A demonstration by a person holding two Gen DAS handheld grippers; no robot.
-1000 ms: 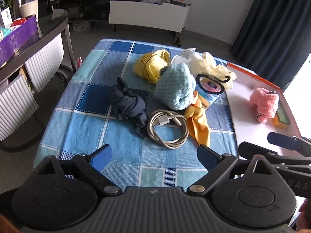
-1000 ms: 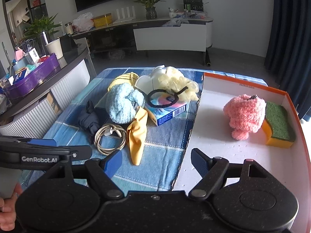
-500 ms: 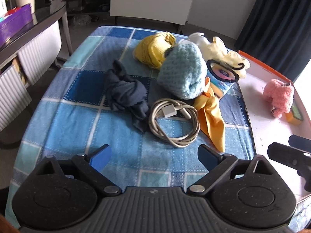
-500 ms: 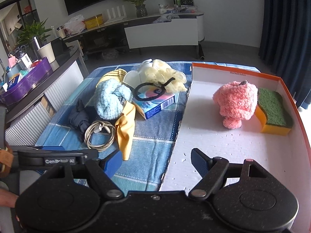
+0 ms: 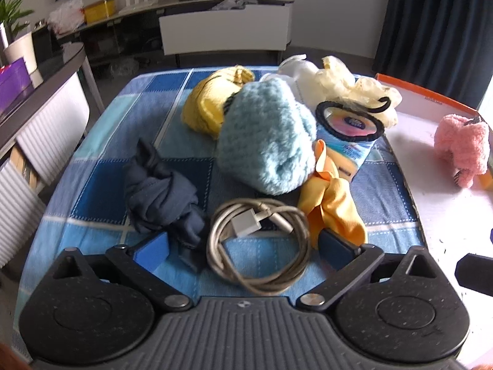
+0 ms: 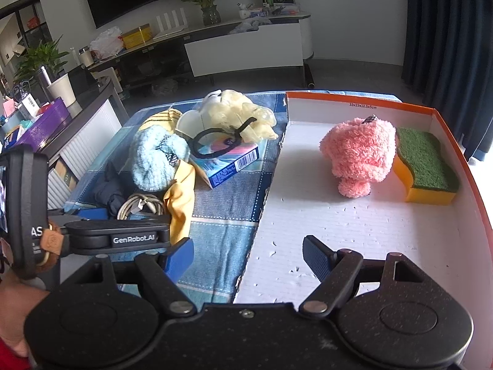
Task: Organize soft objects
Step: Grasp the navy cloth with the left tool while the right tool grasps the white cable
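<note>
A table covered by a blue checked cloth [image 5: 101, 185] is shown, with an orange-rimmed white box [image 6: 443, 117] lying at its right; within the box, toward the far right, a pink plush toy [image 6: 359, 157] and a green-topped sponge [image 6: 426, 163] are already set. On the cloth a cluster of loose items is seen: a light-blue knitted item [image 5: 265, 141] at the centre, a yellow knitted item [image 5: 212, 101] behind it, a cream bundle [image 5: 348, 89] at the far right, a dark navy cloth [image 5: 160, 194] at the near left, an orange cloth [image 5: 332, 203] at the near right, and a coiled cable [image 5: 258, 240] between the last two. The left gripper [image 5: 243, 245] is shown spread wide, its jaws having just been opening, with the cable coil lying between them ungrasped; the navy cloth lies just left of the jaws, the orange cloth, its long axis running near to far, just right. The right gripper [image 6: 248, 254] is held released and empty over the box's near-left edge. The left hand is judged the nearer to the remaining soft items.
</note>
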